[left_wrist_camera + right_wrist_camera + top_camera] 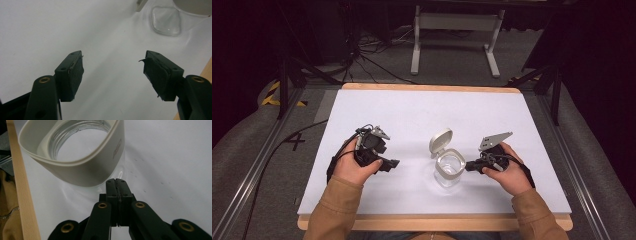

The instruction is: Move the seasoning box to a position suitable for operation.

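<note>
Clear jar [448,169] with flip lid open stands upright, desk [412,112] centre-front. Right hand-held gripper [469,166] nearer, jaws pressed together, empty, tips at jar's collar. Left hand-held gripper [394,163] spread wide, empty, jar well apart to its right.

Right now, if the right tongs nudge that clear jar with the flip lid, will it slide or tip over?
The jar looks empty, so probably light and likely to slide on the smooth white table. Its open lid stands up at the back, so a high push might tip it. The clear walls look rigid, possibly slippery.
</note>
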Demonstrator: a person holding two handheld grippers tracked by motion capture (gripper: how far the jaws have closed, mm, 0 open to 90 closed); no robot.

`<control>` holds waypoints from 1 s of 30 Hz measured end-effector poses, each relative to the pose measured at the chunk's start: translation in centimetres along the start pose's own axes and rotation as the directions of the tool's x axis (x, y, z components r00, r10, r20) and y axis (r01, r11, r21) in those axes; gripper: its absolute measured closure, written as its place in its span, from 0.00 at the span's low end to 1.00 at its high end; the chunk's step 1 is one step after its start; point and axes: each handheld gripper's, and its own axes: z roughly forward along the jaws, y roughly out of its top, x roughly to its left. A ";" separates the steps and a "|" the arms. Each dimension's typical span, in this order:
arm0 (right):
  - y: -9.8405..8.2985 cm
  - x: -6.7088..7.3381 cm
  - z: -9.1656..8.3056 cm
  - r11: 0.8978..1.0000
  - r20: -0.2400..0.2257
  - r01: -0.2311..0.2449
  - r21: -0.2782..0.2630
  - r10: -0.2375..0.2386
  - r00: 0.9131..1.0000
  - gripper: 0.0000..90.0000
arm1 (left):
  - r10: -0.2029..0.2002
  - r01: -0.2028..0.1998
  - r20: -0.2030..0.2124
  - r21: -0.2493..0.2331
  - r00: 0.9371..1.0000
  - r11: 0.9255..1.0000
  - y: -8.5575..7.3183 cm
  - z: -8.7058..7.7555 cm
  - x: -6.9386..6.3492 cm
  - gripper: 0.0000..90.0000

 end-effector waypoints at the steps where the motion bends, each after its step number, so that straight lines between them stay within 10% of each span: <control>1: 0.0 0.1 0.0 1.000 -0.004 0.003 0.005 -0.003 1.000 1.00 | 0.000 0.000 -0.002 0.000 1.000 1.000 0.0 0.0 0.0 0.36; 30: 0.6 2.6 0.1 0.993 -0.087 0.093 0.066 -0.087 0.992 1.00 | 0.004 -0.004 0.003 -0.001 1.000 1.000 0.3 0.1 -0.1 0.36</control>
